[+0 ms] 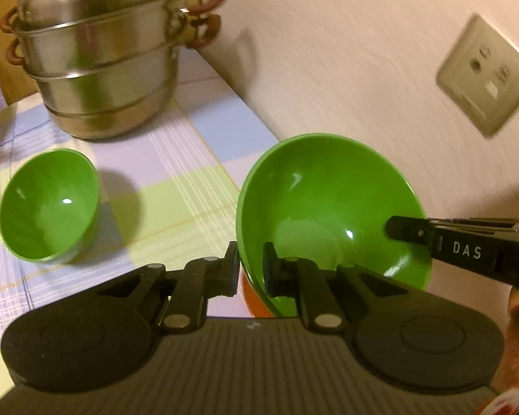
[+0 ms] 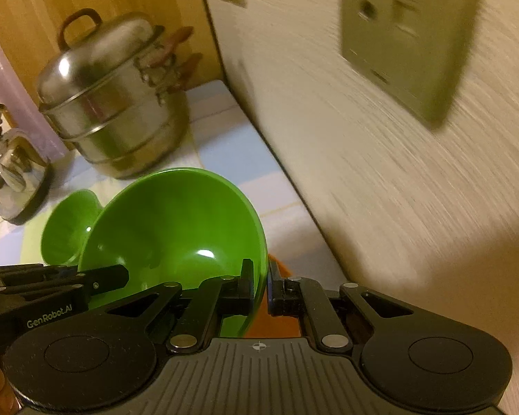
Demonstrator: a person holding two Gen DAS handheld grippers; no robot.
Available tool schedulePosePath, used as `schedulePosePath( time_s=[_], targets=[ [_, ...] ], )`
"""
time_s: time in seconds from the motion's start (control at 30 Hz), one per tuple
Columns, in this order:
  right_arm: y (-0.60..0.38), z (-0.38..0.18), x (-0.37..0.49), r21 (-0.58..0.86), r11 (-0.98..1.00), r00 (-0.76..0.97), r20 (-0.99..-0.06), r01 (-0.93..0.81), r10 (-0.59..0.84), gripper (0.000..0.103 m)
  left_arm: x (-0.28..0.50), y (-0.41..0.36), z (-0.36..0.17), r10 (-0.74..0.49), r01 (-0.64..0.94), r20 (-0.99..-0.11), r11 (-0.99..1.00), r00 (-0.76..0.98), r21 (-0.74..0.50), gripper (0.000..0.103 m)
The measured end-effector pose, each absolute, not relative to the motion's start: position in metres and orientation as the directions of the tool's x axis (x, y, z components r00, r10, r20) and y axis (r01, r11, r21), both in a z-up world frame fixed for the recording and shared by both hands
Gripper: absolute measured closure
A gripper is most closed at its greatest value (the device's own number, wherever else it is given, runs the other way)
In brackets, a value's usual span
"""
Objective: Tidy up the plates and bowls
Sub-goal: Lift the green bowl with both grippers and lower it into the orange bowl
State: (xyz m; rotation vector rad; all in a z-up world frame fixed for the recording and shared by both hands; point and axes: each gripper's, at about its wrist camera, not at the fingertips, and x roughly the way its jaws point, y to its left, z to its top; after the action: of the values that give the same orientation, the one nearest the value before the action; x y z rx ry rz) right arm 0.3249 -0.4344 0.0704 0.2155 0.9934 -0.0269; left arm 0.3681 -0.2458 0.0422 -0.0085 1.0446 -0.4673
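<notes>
A large green bowl point(image 1: 332, 204) hangs tilted above the table, held from two sides. My left gripper point(image 1: 251, 268) is shut on its near rim, one pad inside and one outside. My right gripper point(image 2: 259, 287) pinches the opposite rim the same way, and it also reaches in from the right of the left wrist view point(image 1: 411, 233). A smaller green bowl point(image 1: 50, 204) sits on the checked tablecloth to the left, also seen behind the big bowl point(image 2: 71, 224). An orange dish point(image 2: 280, 314) peeks out beneath the big bowl.
A stacked steel steamer pot point(image 1: 100, 58) stands at the back against the wood panel. A shiny kettle point(image 2: 8, 176) sits at the far left. The wall with its sockets point(image 1: 484, 72) runs close along the table's right edge point(image 1: 245, 110).
</notes>
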Motion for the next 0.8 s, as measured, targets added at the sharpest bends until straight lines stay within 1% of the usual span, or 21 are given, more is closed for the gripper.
schedulePosePath(
  time_s=[0.23, 0.53, 0.8],
  targets=[
    [-0.449, 0.051, 0.312, 0.172, 0.974, 0.518, -0.852, 0.145, 0.073, 0.097, 0.361, -0.258, 0.015, -0.36, 0.39, -0.857, 0.897, 0.368, -0.209, 0.091],
    [-0.457, 0.023, 0.313, 0.182, 0.972, 0.49, -0.867, 0.151, 0.087, 0.097, 0.365, -0.263, -0.013, -0.341, 0.382, -0.879, 0.901, 0.332, -0.206, 0.091],
    [-0.46, 0.009, 0.319, 0.183, 0.969, 0.464, -0.881, 0.164, 0.088, 0.097, 0.365, -0.267, -0.016, -0.336, 0.39, -0.882, 0.9, 0.331, -0.197, 0.091]
  ],
)
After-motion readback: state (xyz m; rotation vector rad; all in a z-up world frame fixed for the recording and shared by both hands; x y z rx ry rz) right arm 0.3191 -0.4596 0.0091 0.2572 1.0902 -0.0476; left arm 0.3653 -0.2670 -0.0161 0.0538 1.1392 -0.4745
